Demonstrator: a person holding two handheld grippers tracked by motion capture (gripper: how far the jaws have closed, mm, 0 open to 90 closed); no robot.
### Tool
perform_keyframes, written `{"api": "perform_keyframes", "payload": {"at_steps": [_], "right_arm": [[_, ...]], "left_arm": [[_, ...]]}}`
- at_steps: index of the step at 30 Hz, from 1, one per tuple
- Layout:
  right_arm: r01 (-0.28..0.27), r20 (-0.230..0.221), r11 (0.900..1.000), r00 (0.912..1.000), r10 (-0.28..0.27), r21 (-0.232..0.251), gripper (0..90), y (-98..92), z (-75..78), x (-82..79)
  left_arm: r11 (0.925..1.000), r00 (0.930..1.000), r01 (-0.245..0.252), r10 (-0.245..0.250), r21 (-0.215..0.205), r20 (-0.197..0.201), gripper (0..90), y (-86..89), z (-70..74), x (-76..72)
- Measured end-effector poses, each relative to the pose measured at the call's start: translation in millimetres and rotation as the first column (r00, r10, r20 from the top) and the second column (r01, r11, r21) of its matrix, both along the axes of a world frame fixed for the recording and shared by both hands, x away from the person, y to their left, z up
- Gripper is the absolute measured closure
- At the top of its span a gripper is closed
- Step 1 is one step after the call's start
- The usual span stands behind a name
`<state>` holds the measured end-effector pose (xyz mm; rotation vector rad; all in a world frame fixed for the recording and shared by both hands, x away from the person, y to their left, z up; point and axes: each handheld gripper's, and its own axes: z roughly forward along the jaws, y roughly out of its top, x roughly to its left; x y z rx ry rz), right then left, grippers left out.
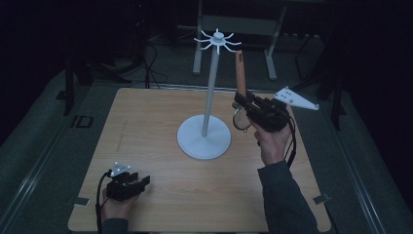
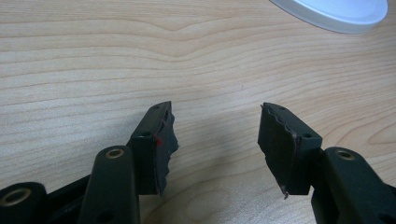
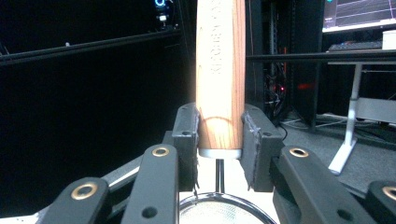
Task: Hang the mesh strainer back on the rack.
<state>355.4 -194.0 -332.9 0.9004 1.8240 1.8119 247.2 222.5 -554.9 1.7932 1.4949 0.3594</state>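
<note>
We see a table [image 1: 160, 195] of pale wood with a flowing darker grain. On it, toward the far edge, the stand [image 1: 204, 134] is white all over: round base, pole and spoked top. Both the left gripper [image 2: 215, 140] and the right gripper [image 3: 219, 140] are black, with brass-coloured rivets; their pads [image 2: 280, 144] are dark grey and ridged, and one left pad carries a small red mark. The strainer's handle [image 3: 220, 70] is warm orange-brown wood with reddish grain and stamped lettering, ending in a silvery collar; its mesh bowl [image 3: 219, 210] is silver. The person's sleeve [image 1: 287, 200] is dark grey.
</note>
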Motion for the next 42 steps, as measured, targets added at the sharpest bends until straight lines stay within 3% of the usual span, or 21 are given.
{"api": "perform_keyframes", "payload": {"at_steps": [14, 27, 28, 29, 30, 35, 42], "right_arm": [[-0.021, -0.017, 1.0, 0.9996, 0.021, 0.004, 69.6, 7.0, 8.4, 10.9], [-0.069, -0.088, 0.998, 0.9937, 0.069, 0.001, 68.8, 15.0, 5.1, 24.8], [-0.064, -0.09, 0.998, 0.9939, 0.064, -0.003, 67.7, 14.9, 4.6, 24.9], [-0.05, -0.088, 0.999, 0.9949, 0.05, -0.001, 57.8, 13.6, 3.8, 24.3], [-0.05, -0.088, 0.999, 0.9949, 0.05, -0.001, 57.8, 13.6, 3.8, 24.3], [-0.009, -0.073, 1.0, 0.9973, 0.007, -0.022, 41.6, 11.9, 3.3, 20.7], [0.027, -0.056, 0.996, 0.9979, -0.031, -0.085, 32.9, 12.6, -0.3, 15.0]], "left_arm": [[1.0, 1.0, -0.002, 0.002, -0.003, 0.002, 45.4, 0.6, 0.3, -0.2], [1.0, 1.0, -0.002, 0.002, -0.003, 0.002, 45.4, 0.7, 0.4, -0.2], [1.0, 1.0, -0.003, 0.003, -0.004, 0.002, 45.4, 0.6, 0.4, -0.2], [1.0, 1.0, -0.002, 0.002, -0.003, 0.002, 45.4, 0.6, 0.3, -0.2], [1.0, 1.0, 0.0, 0.0, -0.002, 0.002, 45.4, 0.7, 0.4, -0.2], [1.0, 1.0, -0.001, 0.001, -0.002, 0.002, 45.4, 0.5, 0.4, -0.2], [1.0, 1.0, -0.002, 0.002, -0.001, 0.001, 45.4, 0.1, 0.3, -0.2]]}}
